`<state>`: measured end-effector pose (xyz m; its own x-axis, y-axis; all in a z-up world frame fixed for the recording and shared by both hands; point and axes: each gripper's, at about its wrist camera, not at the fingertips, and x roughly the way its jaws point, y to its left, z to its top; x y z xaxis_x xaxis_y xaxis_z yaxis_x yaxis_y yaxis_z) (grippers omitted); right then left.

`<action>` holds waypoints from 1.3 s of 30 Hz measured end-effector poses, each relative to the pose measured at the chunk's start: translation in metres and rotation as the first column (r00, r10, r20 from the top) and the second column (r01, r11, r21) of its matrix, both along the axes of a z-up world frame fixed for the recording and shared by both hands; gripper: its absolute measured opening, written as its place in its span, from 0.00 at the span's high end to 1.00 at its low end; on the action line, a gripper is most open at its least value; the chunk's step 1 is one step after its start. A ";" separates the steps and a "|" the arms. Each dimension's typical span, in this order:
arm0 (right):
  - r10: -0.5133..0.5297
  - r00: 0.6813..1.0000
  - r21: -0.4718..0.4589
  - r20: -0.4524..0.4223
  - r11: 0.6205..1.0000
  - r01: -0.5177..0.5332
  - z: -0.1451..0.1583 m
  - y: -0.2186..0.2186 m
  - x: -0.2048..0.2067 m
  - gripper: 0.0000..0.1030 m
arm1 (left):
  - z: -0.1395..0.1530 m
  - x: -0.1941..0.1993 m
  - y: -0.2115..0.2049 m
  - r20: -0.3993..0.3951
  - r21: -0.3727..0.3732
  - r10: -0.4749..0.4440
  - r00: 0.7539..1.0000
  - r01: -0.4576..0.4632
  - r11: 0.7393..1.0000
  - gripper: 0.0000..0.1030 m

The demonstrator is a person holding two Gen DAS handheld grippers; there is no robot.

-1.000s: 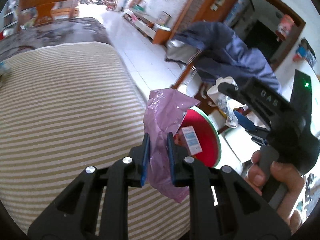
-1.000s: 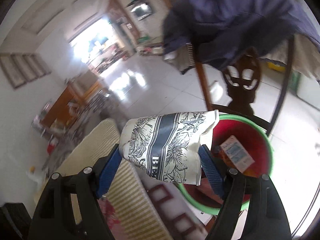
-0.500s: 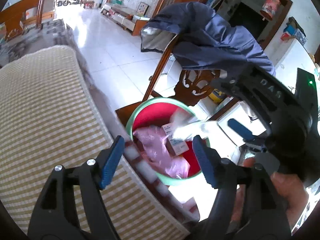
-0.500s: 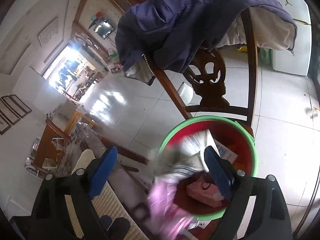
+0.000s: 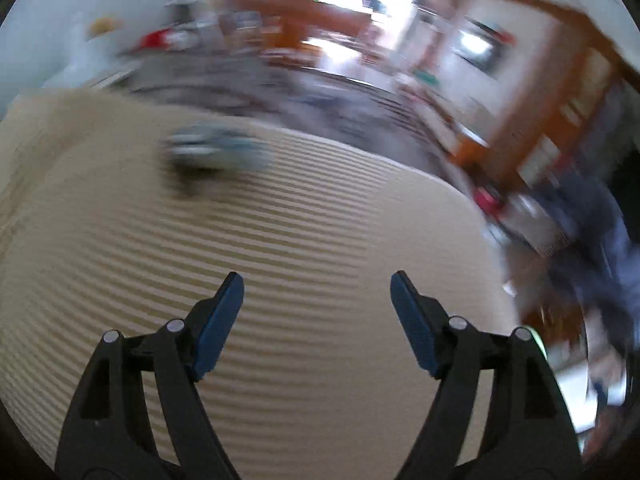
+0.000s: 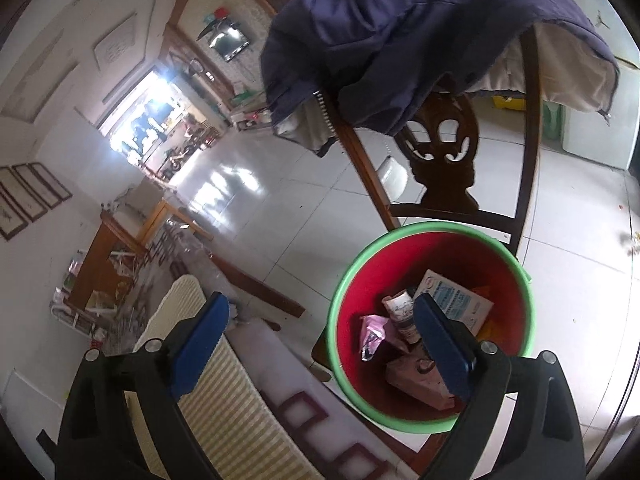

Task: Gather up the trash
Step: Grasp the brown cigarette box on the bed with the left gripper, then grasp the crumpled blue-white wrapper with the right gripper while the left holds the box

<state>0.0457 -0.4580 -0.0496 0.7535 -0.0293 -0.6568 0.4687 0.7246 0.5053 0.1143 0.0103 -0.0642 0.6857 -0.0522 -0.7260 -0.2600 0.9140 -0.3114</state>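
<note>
In the right wrist view a red bin with a green rim stands on a chair seat. Inside lie the pink plastic bag, the paper cup, a white and blue box and a brown packet. My right gripper is open and empty above the bin's left side. In the blurred left wrist view my left gripper is open and empty over the striped tablecloth. A blurred blue-grey piece of trash lies on the cloth farther ahead, to the left.
A dark wooden chair with a blue jacket draped over its back stands behind the bin. The striped table's edge is at lower left. White tiled floor stretches beyond. Wooden furniture stands past the table.
Both grippers opened and dropped the pink bag and the paper cup into the bin. The left gripper then swung left, away from the bin, over the table.
</note>
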 end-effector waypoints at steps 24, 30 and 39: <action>0.099 0.991 -0.077 -0.093 0.991 -0.106 -0.010 0.030 0.023 0.12 | -0.024 0.058 0.083 -0.141 -0.177 0.062 0.988 -0.087 0.980 0.81; 0.148 0.981 -0.099 -0.123 0.982 -0.160 -0.012 0.043 0.025 0.12 | -0.004 -0.018 0.066 -0.119 -0.165 -0.047 0.992 0.027 0.986 0.81; 0.435 0.874 -0.251 -0.218 0.840 -0.481 -0.016 0.135 0.042 0.12 | -0.001 -0.124 0.042 -0.081 -0.065 -0.047 0.996 0.042 0.997 0.80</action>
